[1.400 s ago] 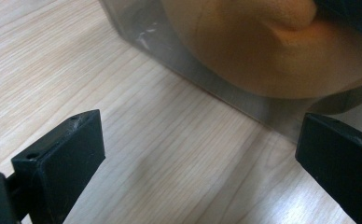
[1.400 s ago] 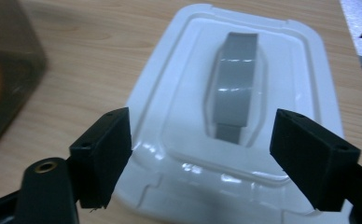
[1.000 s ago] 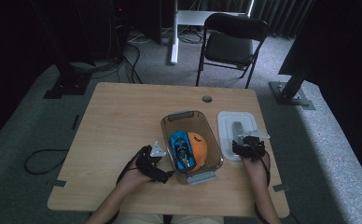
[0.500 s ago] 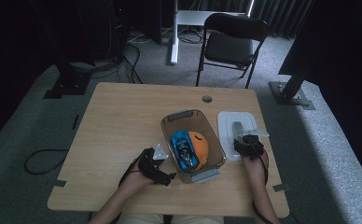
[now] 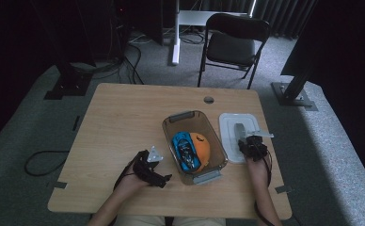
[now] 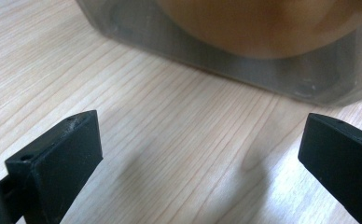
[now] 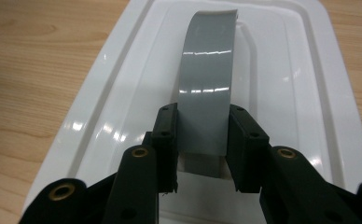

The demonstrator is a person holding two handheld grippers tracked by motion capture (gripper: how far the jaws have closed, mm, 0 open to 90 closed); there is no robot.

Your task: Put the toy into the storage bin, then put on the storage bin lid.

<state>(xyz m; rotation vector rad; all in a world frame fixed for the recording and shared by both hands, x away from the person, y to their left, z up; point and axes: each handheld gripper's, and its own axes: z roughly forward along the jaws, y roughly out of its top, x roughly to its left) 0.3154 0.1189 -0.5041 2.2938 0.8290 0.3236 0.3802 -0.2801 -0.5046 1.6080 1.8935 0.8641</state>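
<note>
Progress: early stage, by my reading. The right gripper (image 7: 202,135) has just closed its jaws on the grey handle (image 7: 206,88) of the white lid (image 7: 281,93), and the pads press it from both sides. The lid lies flat on the desk (image 5: 124,122), not yet lifted.

Left to do: likely raising the lid, carrying it over the bin (image 5: 171,129) and seating it on the rim. None of that is done; the bin stands open.

Lid, look: glossy white plastic, rectangular with rounded corners and a stepped raised border. Its handle is a smooth grey strap that arches along the middle and catches bright reflections.

Lid, place: on the desk just to the right of the bin in the high view, lying parallel to it, near the desk's right edge.

Bin: translucent grey-brown tub with a grey latch at each short end. It holds a blue toy car (image 5: 186,149) and an orange round thing (image 5: 204,148) beside it.

Left gripper (image 5: 159,176): jaws wide apart with nothing between them, low over bare desk, aimed at the bin's near left corner. Its own view shows the bin's wall close ahead, blurred.

Judgement on next move: the left gripper looks placed to steady the bin, though it isn't touching it yet.
</note>
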